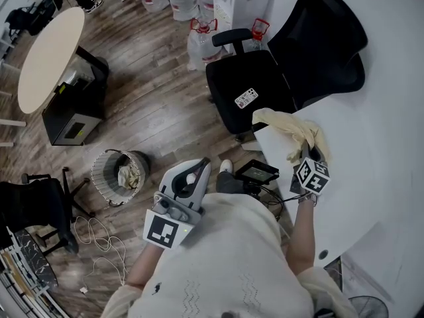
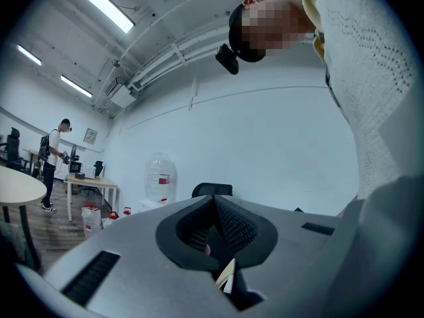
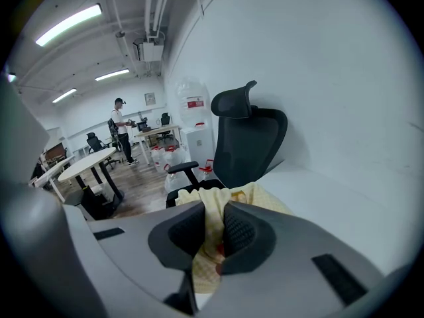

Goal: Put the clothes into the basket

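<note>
The right gripper (image 3: pixel 213 225) is clamped on a pale yellow cloth (image 1: pixel 286 124). Its two black, ribbed pads press a fold of the soft, finely checked fabric from either side. The rest of the cloth spills ahead of the jaws in a rumpled heap. It lies on the rounded corner of a smooth white table (image 1: pixel 374 158), just beside the seat of a black office chair (image 1: pixel 258 78). That chair has a padded seat, a curved mesh-like back with a headrest, and a small printed label lying on the cushion.

The left gripper (image 2: pixel 213 207) has its jaws closed, the textured black pads meeting tip to tip inside a smooth grey shell. In the head view it sits against the person's white knitted sweater (image 1: pixel 232 257), on the near side of the chair and apart from it.

The basket (image 1: pixel 98 177) stands well apart from the chair, to its left in the head view, on a wooden plank floor (image 1: pixel 152 105). It is round, with a grey slatted wall, and a crumpled light cloth (image 1: pixel 127 175) lies inside it.

Beyond the chair stands a cluster of clear plastic water jugs (image 1: pixel 199 42) with red caps. Farther left of the chair is a beige oval tabletop (image 1: pixel 50 55).
</note>
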